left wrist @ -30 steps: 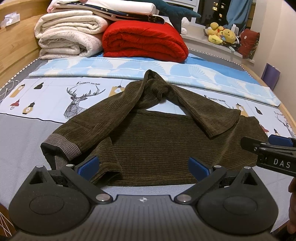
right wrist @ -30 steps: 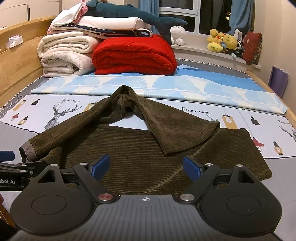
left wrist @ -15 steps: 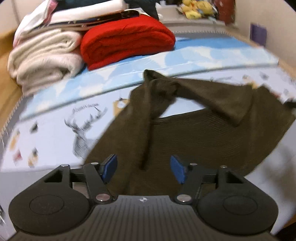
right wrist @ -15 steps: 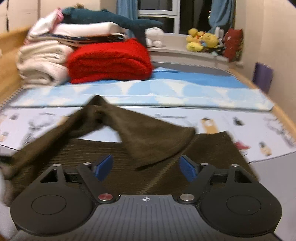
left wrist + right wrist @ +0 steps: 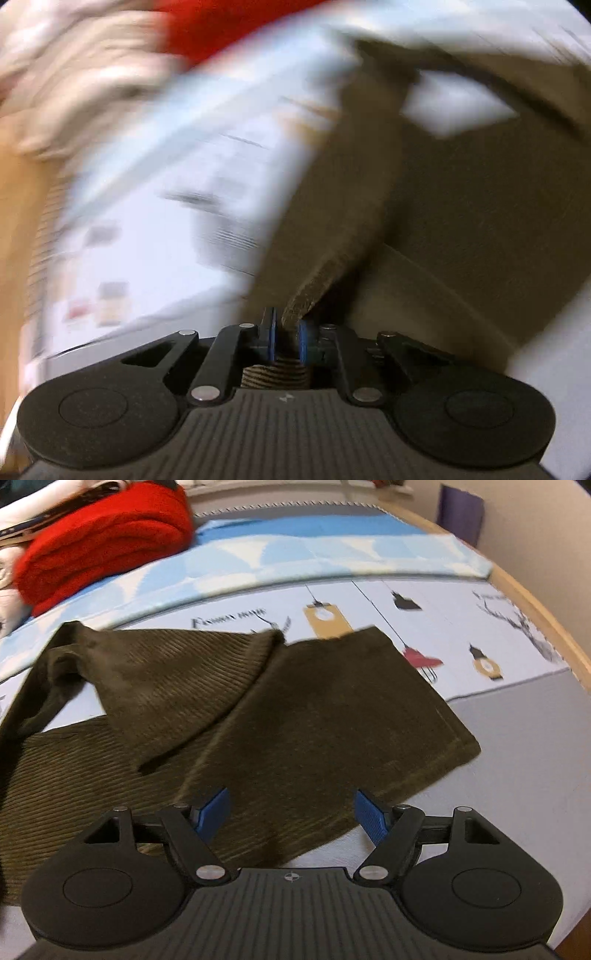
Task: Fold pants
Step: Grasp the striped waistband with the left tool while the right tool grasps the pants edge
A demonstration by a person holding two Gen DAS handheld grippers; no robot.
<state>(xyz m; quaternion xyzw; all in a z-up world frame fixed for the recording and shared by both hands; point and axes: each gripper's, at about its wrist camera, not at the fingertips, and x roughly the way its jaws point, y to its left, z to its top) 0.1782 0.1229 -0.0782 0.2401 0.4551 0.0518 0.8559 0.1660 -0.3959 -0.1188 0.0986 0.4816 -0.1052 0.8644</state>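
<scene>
Change: the left tongs (image 5: pixel 286 338), standing wide open over the near edge of the pants a second ago, are now pinching a ribbed strip of the fabric; the right tongs (image 5: pixel 291 814) are now sitting nearer the pants' right end, with the far window gone from that view.
Left tongs: the two blue pads (image 5: pixel 271 332) are lying nearly together, with a cuff-like edge of the pants (image 5: pixel 461 206) rising between them; the fabric is stretching up and away from the grip. The left view is heavily smeared.
Right tongs: the blue pads (image 5: pixel 212 810) are standing well apart, gripping nothing, and hanging just over the near edge of the pants (image 5: pixel 314 716).
Pants: dark olive corduroy, lying on the bed (image 5: pixel 517 760); one leg is lying folded diagonally across the wider panel, and the squared right end is resting partly on the printed sheet and partly on the grey cover.
Sheet (image 5: pixel 461 624): pale, printed with lamps and a deer, lying under the far part of the pants.
Blanket (image 5: pixel 99 542): red, folded, lying at the far left of the bed, well apart from the pants.
</scene>
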